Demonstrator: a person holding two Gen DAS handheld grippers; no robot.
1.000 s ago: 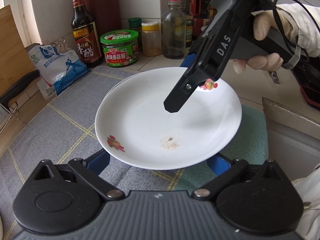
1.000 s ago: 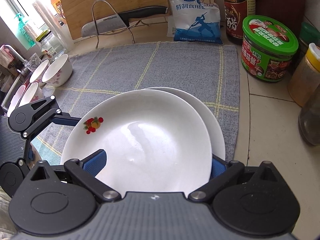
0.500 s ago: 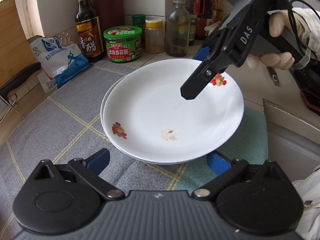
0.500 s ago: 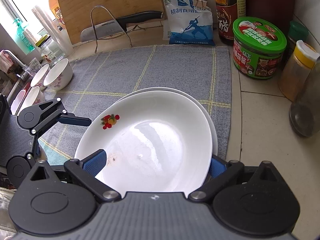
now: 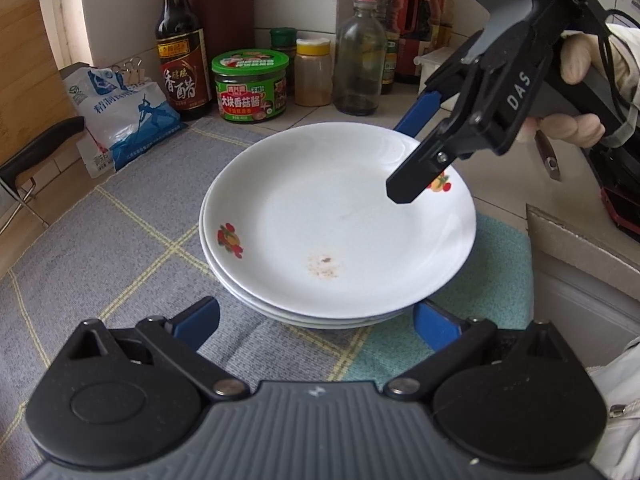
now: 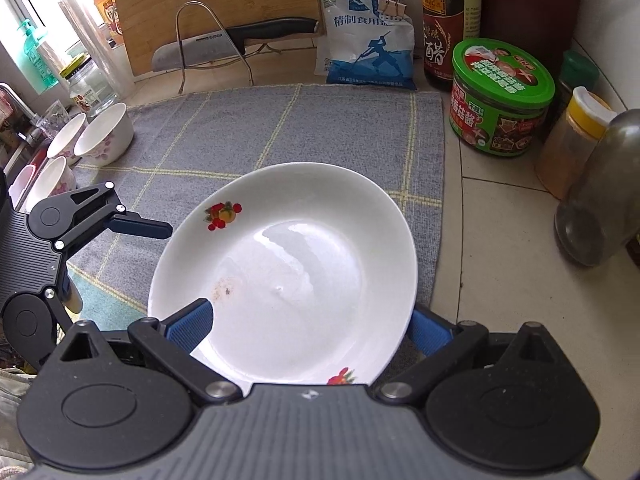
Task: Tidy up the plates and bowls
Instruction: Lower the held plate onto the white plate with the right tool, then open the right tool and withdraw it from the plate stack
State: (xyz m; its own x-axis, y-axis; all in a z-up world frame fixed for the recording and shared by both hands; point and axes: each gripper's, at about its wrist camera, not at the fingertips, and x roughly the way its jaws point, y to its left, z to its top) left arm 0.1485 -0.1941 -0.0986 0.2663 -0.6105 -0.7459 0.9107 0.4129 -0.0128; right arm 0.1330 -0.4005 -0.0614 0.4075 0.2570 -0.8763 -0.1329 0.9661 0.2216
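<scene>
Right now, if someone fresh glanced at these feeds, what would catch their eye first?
The white top plate with red fruit prints and a brownish smear, stacked on another plate on the grey checked mat. The right gripper straddles its far rim, the left gripper is open at the near edge. Three bowls wait at the mat's far corner.

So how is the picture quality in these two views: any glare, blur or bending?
Left wrist view: sharp and evenly lit, only a faint sheen on the top plate; fisheye bends the mat lines and darkens the corners. Right wrist view: a bright window reflection glares off the plate's centre, the window at far left is blown out, and the bottle at the right edge looks soft and stretched.
</scene>
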